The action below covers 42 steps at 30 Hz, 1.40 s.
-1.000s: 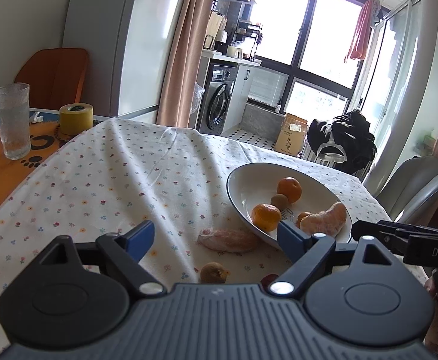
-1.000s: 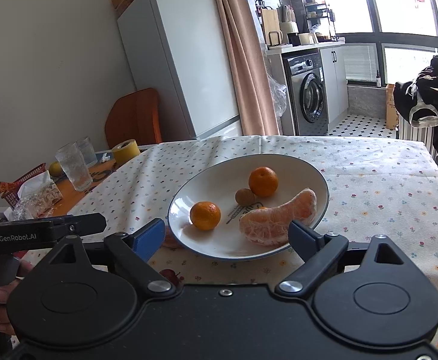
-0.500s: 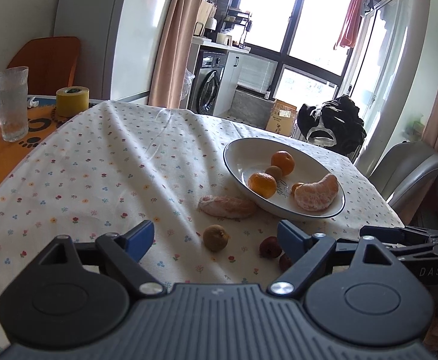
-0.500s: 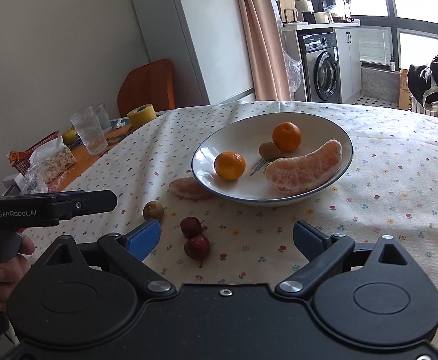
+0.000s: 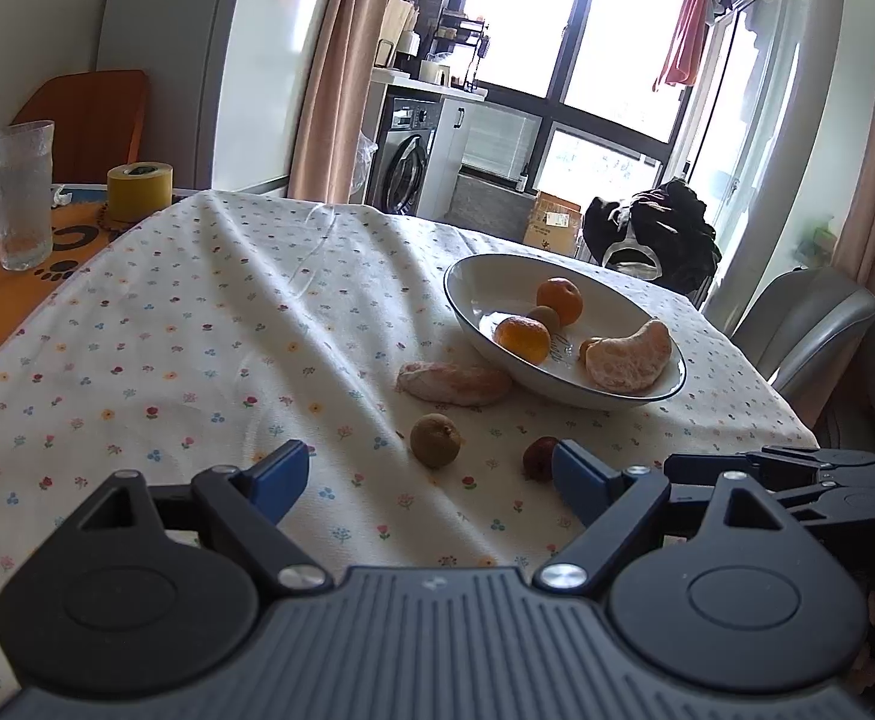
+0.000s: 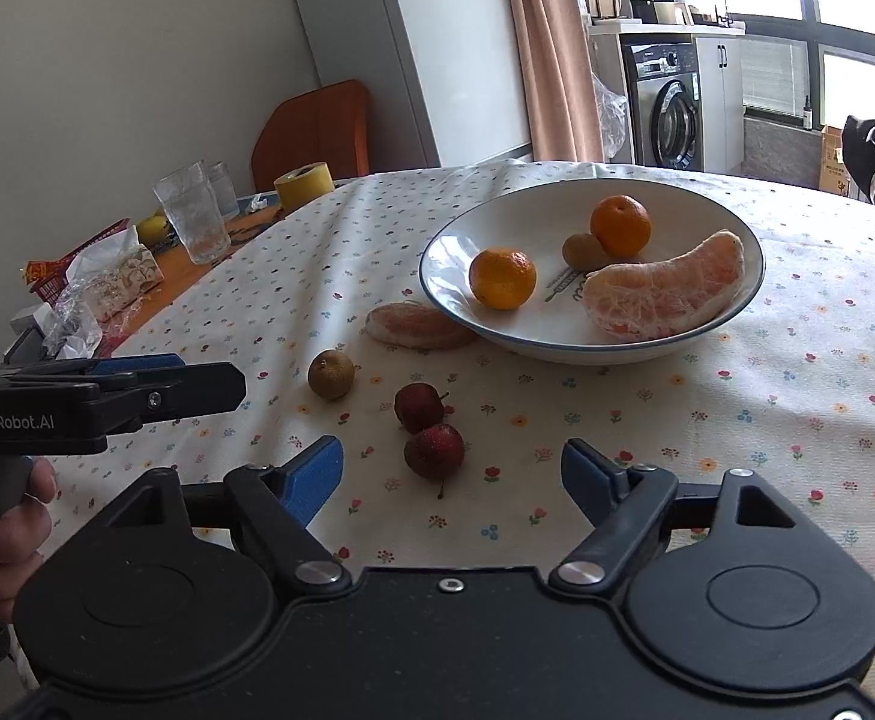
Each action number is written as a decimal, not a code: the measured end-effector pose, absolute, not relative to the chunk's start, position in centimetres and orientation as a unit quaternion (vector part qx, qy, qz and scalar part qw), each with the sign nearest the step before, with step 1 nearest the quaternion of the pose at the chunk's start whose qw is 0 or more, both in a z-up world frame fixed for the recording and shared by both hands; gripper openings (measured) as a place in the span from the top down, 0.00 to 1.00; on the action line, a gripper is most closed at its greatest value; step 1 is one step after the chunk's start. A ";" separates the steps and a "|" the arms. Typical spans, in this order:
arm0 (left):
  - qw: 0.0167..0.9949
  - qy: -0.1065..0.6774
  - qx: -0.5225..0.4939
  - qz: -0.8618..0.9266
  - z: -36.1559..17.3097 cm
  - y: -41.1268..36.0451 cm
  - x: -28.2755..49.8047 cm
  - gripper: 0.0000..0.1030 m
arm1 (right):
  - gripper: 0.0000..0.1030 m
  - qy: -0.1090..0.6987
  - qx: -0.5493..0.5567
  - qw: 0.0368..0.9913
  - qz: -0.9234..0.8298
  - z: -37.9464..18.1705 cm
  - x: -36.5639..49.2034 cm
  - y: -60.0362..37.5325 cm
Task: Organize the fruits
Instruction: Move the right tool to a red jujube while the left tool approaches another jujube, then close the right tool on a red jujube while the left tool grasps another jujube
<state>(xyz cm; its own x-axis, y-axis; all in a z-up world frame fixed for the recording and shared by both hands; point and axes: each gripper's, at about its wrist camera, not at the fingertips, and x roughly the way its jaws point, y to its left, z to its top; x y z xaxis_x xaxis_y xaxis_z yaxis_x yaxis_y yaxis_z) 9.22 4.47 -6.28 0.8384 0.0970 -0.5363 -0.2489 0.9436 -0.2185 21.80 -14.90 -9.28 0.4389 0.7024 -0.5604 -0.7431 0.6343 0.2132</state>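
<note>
Both the left gripper and right gripper hang wide apart, holding nothing. The white dark-rimmed ceramic bowl holds two oranges; beside it on the floral tablecloth lie what look like two small red fruits, a brown one and a peeled segment.

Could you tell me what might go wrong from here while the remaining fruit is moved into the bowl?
1. The two red fruits lie touching; closing the open right claw on one may knock the other away.
2. The peeled segment rests against the bowl rim; gripping it could squash it or nudge the bowl.
3. The brown fruit is round and sits on a rumpled tablecloth, so the open left claw might send it rolling.
</note>
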 end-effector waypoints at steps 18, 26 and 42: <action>0.947 0.271 -0.147 0.087 -7.1 4.3 9.7 0.32 | 0.78 0.320 -0.032 0.842 0.434 -10.5 22.4 -13.5; 0.951 0.266 -0.146 0.067 -7.1 3.3 10.8 0.41 | 0.78 0.314 -0.025 0.851 0.420 -10.0 23.1 -15.1; 0.945 0.292 -0.142 0.037 -8.9 1.4 14.5 0.50 | 0.78 0.306 -0.006 0.860 0.409 -9.6 24.0 -17.4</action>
<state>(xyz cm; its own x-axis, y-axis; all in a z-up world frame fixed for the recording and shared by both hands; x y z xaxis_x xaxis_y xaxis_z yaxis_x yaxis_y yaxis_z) 14.45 1.42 -8.86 0.8264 -0.0142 -0.5630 -0.1523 0.9568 -0.2478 23.95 -17.42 -9.57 0.4779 0.6996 -0.5312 -0.7075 0.6650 0.2392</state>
